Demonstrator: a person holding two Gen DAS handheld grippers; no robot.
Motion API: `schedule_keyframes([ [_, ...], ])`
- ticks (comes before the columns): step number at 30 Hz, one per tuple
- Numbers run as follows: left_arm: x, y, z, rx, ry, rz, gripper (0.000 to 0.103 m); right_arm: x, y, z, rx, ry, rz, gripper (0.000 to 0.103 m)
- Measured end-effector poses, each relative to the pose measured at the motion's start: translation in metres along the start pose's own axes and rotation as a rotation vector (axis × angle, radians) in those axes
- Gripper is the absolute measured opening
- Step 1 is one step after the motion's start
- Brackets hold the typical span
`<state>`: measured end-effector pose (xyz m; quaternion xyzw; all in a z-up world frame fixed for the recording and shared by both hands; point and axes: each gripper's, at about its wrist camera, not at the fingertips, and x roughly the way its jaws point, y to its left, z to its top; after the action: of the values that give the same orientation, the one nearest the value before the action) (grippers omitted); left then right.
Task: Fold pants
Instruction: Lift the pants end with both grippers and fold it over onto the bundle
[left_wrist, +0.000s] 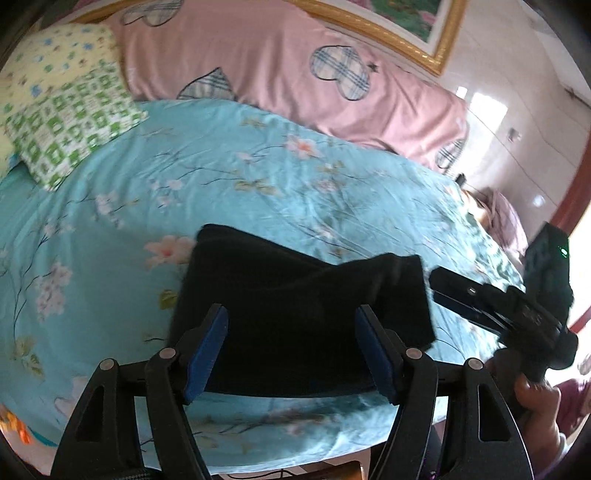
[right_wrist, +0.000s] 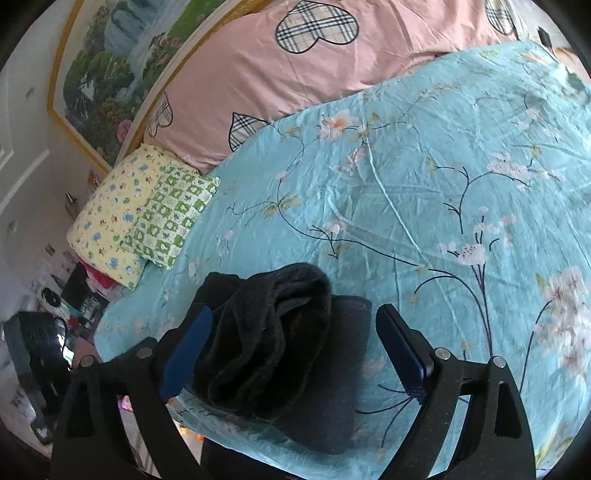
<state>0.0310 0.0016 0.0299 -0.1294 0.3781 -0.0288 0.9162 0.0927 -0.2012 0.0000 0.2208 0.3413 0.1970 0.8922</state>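
The dark pants lie folded into a compact bundle on the blue floral bedsheet, near the bed's front edge. My left gripper is open, its blue-padded fingers held wide just above the bundle and gripping nothing. In the right wrist view the pants show a rumpled upper layer over a flat grey lower layer. My right gripper is open, with its fingers on either side of the bundle. The right gripper also shows in the left wrist view, just right of the pants.
A pink quilt with plaid hearts lies across the back of the bed. Small green and yellow patterned pillows sit at the left. A framed picture hangs on the wall. Clutter stands beside the bed.
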Motion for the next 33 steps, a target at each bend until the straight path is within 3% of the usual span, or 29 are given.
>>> schedule_keyframes([
  [12, 0.007, 0.033, 0.003, -0.09, 0.008, 0.031, 0.074, 0.001, 0.001, -0.006, 0.062, 0.015, -0.035, 0.091],
  [24, 0.03, 0.059, 0.003, -0.161, 0.077, 0.046, 0.076, 0.024, 0.0, -0.017, 0.088, 0.085, -0.066, 0.092],
  [33, 0.049, 0.075, 0.006, -0.2, 0.12, 0.036, 0.077, 0.037, -0.019, -0.022, 0.205, 0.139, -0.023, 0.093],
])
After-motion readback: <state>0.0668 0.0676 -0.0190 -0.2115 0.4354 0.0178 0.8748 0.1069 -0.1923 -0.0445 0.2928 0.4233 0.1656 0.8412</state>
